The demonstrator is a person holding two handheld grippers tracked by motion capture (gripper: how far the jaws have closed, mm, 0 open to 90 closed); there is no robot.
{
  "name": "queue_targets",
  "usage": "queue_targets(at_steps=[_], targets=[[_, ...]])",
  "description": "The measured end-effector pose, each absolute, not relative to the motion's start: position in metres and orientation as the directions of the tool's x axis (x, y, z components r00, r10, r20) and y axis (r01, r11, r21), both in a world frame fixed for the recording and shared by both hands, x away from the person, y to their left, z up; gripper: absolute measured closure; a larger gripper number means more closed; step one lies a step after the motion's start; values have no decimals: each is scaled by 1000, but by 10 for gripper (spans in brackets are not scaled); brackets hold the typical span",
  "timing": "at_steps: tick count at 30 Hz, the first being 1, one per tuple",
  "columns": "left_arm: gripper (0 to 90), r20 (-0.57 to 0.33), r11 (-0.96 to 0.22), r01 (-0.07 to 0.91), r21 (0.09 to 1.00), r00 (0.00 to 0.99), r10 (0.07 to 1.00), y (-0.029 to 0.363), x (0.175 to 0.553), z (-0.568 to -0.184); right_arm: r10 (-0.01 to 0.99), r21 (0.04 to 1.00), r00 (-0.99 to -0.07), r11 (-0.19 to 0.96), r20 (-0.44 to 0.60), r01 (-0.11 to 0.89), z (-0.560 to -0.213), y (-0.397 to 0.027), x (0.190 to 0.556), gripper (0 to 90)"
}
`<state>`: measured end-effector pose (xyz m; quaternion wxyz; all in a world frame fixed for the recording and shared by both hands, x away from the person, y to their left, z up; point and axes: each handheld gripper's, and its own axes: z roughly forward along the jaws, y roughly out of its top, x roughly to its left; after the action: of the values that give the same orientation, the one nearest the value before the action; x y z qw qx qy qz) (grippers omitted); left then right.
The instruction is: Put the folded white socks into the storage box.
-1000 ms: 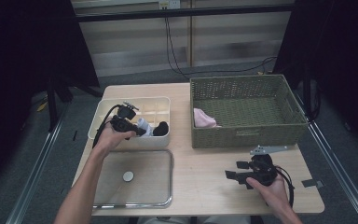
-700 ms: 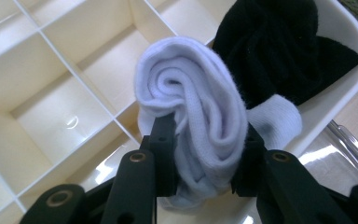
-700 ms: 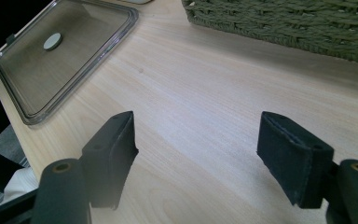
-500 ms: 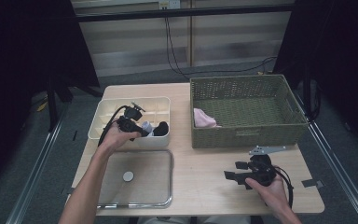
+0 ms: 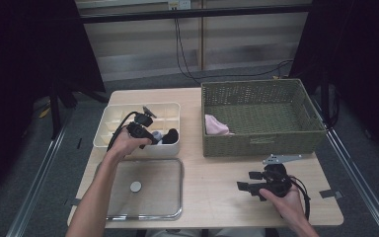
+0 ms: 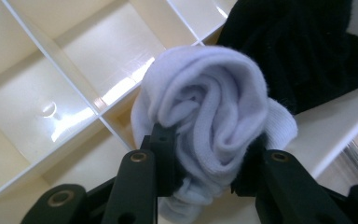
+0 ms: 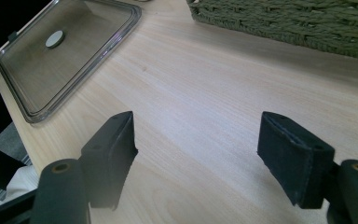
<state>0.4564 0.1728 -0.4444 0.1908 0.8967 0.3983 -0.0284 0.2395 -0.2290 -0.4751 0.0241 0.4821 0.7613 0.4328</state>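
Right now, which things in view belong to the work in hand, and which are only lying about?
In the work:
- left hand-held gripper, shut on the rolled white sock
- divided cream box
- black sock in the next compartment

Lying about:
- glass lid
- green wicker basket with a pink cloth
- right hand-held gripper, open over the table

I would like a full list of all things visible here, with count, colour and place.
white rolled sock: 1, white, between the left gripper's jaws over the divided box
black sock: 1, black, in the box beside it
divided box: 1, cream, table left
clear lid: 1, transparent, table front left
wicker basket: 1, olive green, table right
pink cloth: 1, pink, in basket
left gripper: 1, black, shut on sock
right gripper: 1, black, open above table
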Motion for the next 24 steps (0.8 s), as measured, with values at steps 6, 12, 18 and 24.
queue_targets(at_steps=[6, 12, 18, 24], targets=[[666, -214, -586, 741, 328, 662, 718, 174, 456, -444, 753, 685, -537, 161, 380, 711, -475, -230, 240, 273], [599, -234, -588, 729, 349, 676, 699, 179, 457, -439, 755, 678, -531, 158, 386, 718, -476, -230, 240, 273], [495, -242, -575, 720, 387, 682, 690, 183, 456, -431, 754, 681, -534, 161, 383, 715, -476, -230, 240, 273], [391, -229, -560, 716, 417, 679, 698, 185, 459, -419, 751, 677, -536, 165, 385, 717, -477, -229, 241, 272]])
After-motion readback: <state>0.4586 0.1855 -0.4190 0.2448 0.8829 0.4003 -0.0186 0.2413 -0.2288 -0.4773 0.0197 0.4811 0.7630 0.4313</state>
